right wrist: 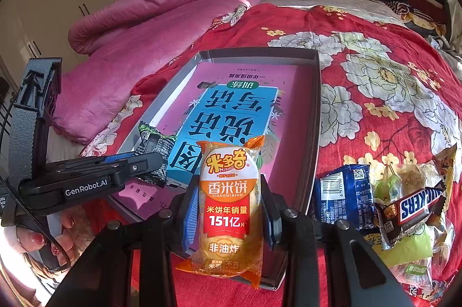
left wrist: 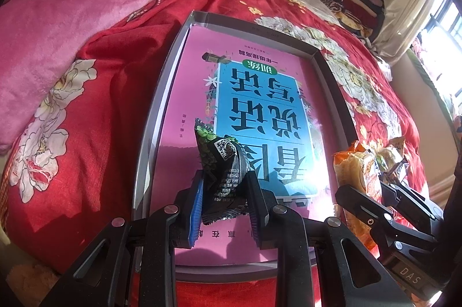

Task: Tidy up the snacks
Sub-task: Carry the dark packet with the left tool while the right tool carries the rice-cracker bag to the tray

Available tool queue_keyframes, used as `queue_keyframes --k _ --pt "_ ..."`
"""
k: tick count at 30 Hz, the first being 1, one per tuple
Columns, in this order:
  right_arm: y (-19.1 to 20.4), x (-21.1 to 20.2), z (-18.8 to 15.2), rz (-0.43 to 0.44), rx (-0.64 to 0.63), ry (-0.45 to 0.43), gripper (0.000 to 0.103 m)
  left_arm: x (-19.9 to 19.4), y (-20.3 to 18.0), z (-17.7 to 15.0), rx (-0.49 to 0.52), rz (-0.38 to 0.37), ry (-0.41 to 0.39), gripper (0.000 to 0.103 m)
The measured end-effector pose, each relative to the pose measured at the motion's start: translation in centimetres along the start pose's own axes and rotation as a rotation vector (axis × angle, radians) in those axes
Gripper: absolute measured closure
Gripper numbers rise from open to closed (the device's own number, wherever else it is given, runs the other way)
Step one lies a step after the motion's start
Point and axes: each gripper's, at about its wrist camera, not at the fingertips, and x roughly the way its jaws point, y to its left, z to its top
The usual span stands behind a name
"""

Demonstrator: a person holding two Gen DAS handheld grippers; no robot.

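- Left gripper (left wrist: pixel 223 193): jaws clamped on dark green snack packet (left wrist: pixel 222 159), over grey tray (left wrist: pixel 150 116).
- Right gripper (right wrist: pixel 229 213): jaws gripping orange rice-cracker pack (right wrist: pixel 228 191) above tray's near edge.

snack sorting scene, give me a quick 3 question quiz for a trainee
1. True or false: the left tool is shut on a dark green snack packet.
2. Which does the right tool hold? A) Snickers bar B) orange rice cracker pack C) blue packet
3. Fill in: the grey shallow box lies on a red floral ____.

Key: 1 true. 2 B, the orange rice cracker pack; the Snickers bar and blue packet lie on the bed beside the box. 3 bedspread.
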Motion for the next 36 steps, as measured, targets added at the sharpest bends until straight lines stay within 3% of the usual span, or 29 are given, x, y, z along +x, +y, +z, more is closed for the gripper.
queue_keyframes --k 20,36 --pt "0.1 1.7 -0.7 -0.053 -0.03 0.039 0.066 0.4 -0.2 -0.1 0.009 0.016 0.008 0.075" --pt "-0.4 1.5 -1.3 -0.049 -0.011 0.054 0.066 0.7 -0.1 -0.1 0.001 0.015 0.016 0.074"
